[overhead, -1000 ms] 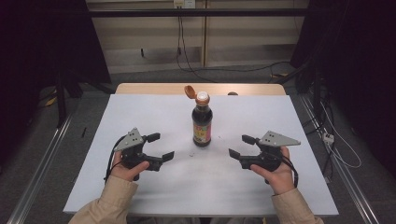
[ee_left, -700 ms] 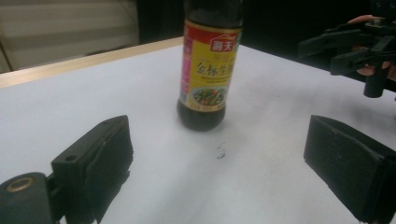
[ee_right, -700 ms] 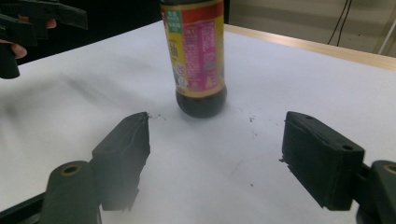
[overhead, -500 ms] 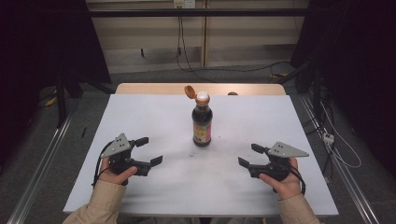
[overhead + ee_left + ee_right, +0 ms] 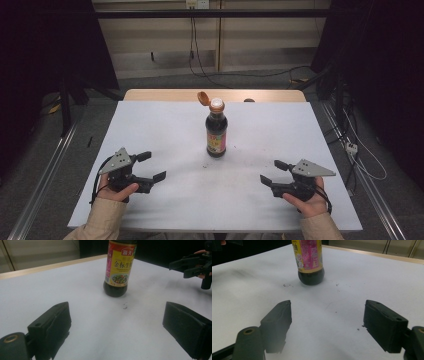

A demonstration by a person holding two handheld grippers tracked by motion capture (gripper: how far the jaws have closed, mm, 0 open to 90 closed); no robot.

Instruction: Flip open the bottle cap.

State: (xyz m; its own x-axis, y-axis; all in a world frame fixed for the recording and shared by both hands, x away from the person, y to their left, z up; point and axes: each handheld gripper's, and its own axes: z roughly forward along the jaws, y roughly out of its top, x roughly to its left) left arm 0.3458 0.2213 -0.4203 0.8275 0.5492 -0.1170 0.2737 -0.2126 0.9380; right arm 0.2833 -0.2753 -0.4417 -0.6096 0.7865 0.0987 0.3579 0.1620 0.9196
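A dark soy sauce bottle [image 5: 216, 132] with a pink and yellow label stands upright mid-table, its orange flip cap [image 5: 202, 98] hinged open. My left gripper [image 5: 152, 166] rests low near the front left of the table, open and empty, pointing toward the bottle. My right gripper [image 5: 270, 172] sits at the front right, also open and empty. In the left gripper view the bottle [image 5: 118, 267] stands well beyond the spread jaws, with the other gripper [image 5: 192, 265] at far right. The right gripper view has the bottle [image 5: 310, 262] ahead of its wide-apart jaws.
The white table top [image 5: 150, 125] has a wooden strip [image 5: 165, 94] along its far edge. Small dark specks [image 5: 287, 285] lie near the bottle's base. Metal rails [image 5: 45, 180] run along both sides of the table, and cables [image 5: 360, 160] trail on the floor at right.
Both hands have drawn apart and back toward the near edge, the left one leftward and the right one rightward, away from the bottle. The bottle has not moved.
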